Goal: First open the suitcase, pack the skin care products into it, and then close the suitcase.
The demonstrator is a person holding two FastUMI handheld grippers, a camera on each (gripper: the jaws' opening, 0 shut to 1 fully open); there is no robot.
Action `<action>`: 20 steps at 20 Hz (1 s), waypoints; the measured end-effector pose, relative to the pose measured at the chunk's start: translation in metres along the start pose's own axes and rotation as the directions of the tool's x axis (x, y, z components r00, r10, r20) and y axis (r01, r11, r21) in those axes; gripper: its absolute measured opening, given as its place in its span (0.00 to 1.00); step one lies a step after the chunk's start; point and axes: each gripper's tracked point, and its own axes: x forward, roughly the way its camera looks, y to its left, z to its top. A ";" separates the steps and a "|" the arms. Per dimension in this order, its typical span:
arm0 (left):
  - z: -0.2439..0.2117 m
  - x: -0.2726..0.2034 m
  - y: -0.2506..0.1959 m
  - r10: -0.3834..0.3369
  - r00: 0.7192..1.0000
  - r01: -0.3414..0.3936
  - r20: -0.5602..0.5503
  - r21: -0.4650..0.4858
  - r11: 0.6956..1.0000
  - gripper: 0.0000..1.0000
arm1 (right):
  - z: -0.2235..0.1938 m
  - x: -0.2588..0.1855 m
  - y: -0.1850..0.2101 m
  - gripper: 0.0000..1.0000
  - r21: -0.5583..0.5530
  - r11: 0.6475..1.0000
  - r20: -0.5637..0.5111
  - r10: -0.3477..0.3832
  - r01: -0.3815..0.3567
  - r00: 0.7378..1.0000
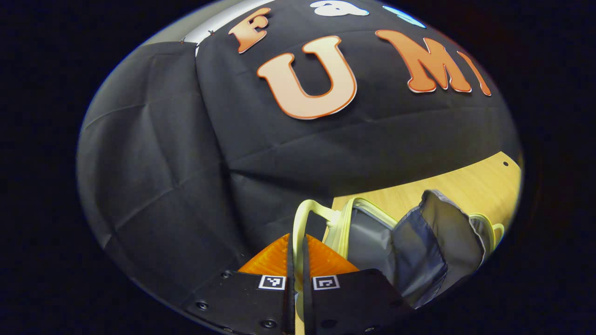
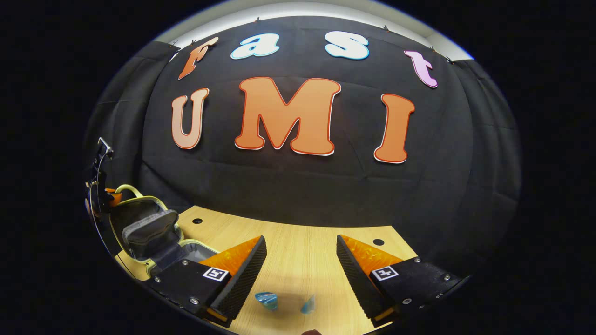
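The suitcase (image 1: 372, 232) is pale yellow with a grey lining, and its lid stands raised from the wooden table (image 1: 465, 181). A grey inner flap (image 1: 437, 232) hangs from the lid. My left gripper (image 1: 298, 239) is shut on the lid's pale yellow handle loop (image 1: 302, 214), which runs between its fingers. In the right gripper view the open suitcase (image 2: 149, 228) sits at the far left, with the left gripper (image 2: 100, 190) at its top edge. My right gripper (image 2: 301, 244) hovers open over the table, nothing between its fingers. Two small clear blue items (image 2: 267, 300) (image 2: 308, 304) lie below it.
The light wooden table (image 2: 302, 232) ends at the black cloth wall behind it. Small round holes (image 2: 197, 221) (image 2: 378, 242) mark the tabletop near the back. Bare wood stretches between the suitcase and my right gripper.
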 end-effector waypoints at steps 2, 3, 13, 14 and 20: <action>-0.015 0.009 0.013 0.026 0.999 -0.027 -0.042 -0.008 1.000 0.07 | 0.003 0.000 0.008 0.95 0.012 1.000 0.007 -0.004 0.004 1.000; -0.023 0.012 0.024 0.056 0.997 -0.055 -0.058 0.011 0.998 0.07 | 0.003 -0.001 0.010 0.95 0.013 1.000 0.010 -0.007 0.007 1.000; 0.049 -0.044 -0.046 -0.058 0.989 0.063 0.137 -0.029 0.998 0.92 | 0.013 -0.016 -0.004 0.95 0.008 1.000 0.067 -0.002 0.001 0.998; 0.058 -0.052 -0.059 -0.068 0.985 0.073 0.159 -0.024 0.997 0.92 | 0.014 -0.019 -0.008 0.95 0.008 1.000 0.076 -0.001 0.000 0.997; 0.119 -0.131 -0.139 -0.137 0.945 0.158 0.298 -0.048 0.986 0.98 | 0.021 -0.039 -0.030 0.95 -0.011 1.000 0.147 0.012 -0.011 0.989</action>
